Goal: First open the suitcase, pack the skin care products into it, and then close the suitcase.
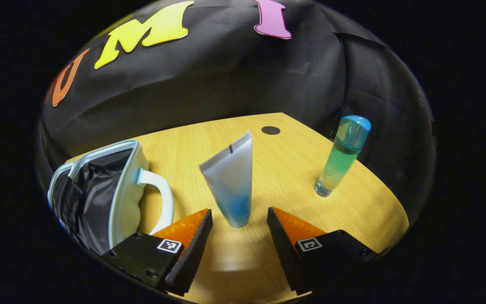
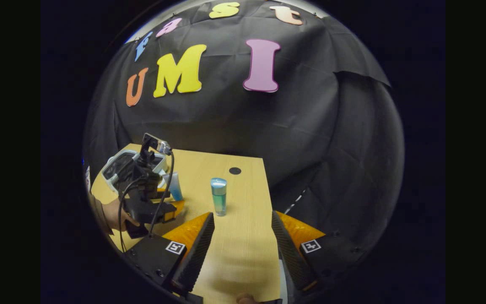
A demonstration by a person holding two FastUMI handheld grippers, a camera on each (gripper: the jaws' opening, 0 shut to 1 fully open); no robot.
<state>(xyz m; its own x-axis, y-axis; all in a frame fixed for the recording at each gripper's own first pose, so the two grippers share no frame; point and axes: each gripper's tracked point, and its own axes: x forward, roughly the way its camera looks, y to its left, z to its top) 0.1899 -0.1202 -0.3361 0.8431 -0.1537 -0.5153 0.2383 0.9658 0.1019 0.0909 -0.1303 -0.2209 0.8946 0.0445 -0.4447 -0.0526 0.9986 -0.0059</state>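
The small white suitcase (image 1: 99,198) stands open on its side at the left of the wooden table (image 1: 293,169), black lining showing. A white tube (image 1: 232,181) with a blue lower end stands cap-down just ahead of my left gripper (image 1: 239,215), which is open, the fingertips either side of the tube's base without touching it. A blue-green bottle (image 1: 342,156) stands upright to the right. In the right gripper view that bottle (image 2: 218,202) stands ahead of my open, empty right gripper (image 2: 243,219), slightly to its left; the left gripper (image 2: 175,202) sits by the tube (image 2: 175,188) and suitcase (image 2: 120,164).
A black round hole cover (image 1: 270,130) lies near the table's far edge. A person's hand (image 2: 114,217) holds the left gripper, with cables trailing from it. The table's right edge (image 2: 268,211) runs beside my right gripper.
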